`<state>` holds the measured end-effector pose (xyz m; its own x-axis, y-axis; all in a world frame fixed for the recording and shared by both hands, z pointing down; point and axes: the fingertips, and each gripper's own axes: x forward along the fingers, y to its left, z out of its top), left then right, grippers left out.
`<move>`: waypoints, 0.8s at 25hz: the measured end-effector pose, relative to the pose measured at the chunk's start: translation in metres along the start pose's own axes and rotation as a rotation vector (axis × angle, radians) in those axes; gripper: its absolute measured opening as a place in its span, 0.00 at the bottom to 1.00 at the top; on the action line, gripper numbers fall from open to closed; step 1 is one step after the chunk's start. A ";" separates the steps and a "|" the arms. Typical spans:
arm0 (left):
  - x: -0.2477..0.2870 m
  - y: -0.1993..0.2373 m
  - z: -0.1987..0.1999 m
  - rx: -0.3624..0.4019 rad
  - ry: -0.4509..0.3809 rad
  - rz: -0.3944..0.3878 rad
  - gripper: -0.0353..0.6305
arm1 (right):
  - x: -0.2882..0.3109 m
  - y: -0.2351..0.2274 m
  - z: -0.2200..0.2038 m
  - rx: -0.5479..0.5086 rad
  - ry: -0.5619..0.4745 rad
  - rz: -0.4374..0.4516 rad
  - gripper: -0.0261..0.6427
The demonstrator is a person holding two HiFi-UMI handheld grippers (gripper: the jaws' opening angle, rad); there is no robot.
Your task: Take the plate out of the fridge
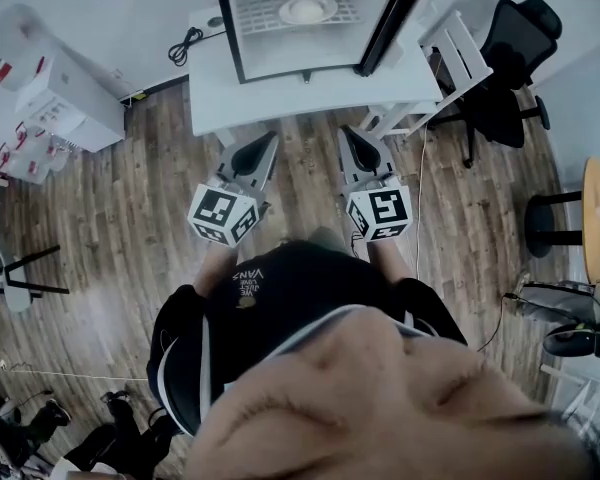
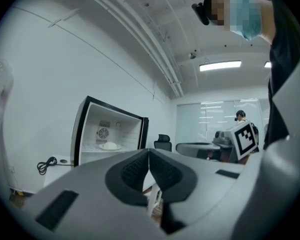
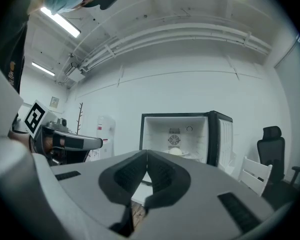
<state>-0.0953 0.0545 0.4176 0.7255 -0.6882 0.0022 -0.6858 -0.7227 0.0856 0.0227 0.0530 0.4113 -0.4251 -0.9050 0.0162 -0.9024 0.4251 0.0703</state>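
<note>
At the far left a white cabinet [image 1: 65, 98] stands on the wooden floor [image 1: 130, 218]. Next to it is a white table [image 1: 215, 93] with a black cable [image 1: 185, 43] on its left corner. On this table stands the small fridge [image 1: 242, 28] with its door [image 1: 388, 23] swung open to the right. The plate [image 1: 307, 9] lies on the wire shelf inside the fridge, with something pale and round on it. In front of the table, well apart from the fridge, the left gripper [image 1: 263, 148] has its jaws together and nothing between them. Just beside it, the right gripper [image 1: 352, 146] also has its jaws together and holds nothing. Both point toward the fridge. Further right are a white chair [image 1: 460, 53] and a black office chair [image 1: 515, 68].
</note>
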 end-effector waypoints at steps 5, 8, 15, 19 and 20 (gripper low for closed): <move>0.007 0.004 0.000 -0.012 -0.002 -0.009 0.08 | 0.008 -0.006 0.000 -0.001 0.009 0.000 0.06; 0.015 0.008 0.001 -0.019 -0.003 0.001 0.08 | 0.015 -0.011 0.001 -0.002 0.011 0.013 0.06; 0.041 0.019 0.004 -0.014 -0.002 0.035 0.08 | 0.036 -0.032 0.003 -0.002 0.003 0.044 0.06; 0.057 0.023 0.005 -0.018 -0.005 0.056 0.08 | 0.046 -0.047 0.002 -0.001 -0.002 0.062 0.06; 0.062 0.023 0.005 -0.020 -0.005 0.059 0.08 | 0.048 -0.051 0.001 0.000 -0.003 0.066 0.06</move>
<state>-0.0669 -0.0049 0.4148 0.6837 -0.7297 0.0026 -0.7258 -0.6797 0.1056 0.0485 -0.0127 0.4071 -0.4839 -0.8750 0.0177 -0.8724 0.4838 0.0696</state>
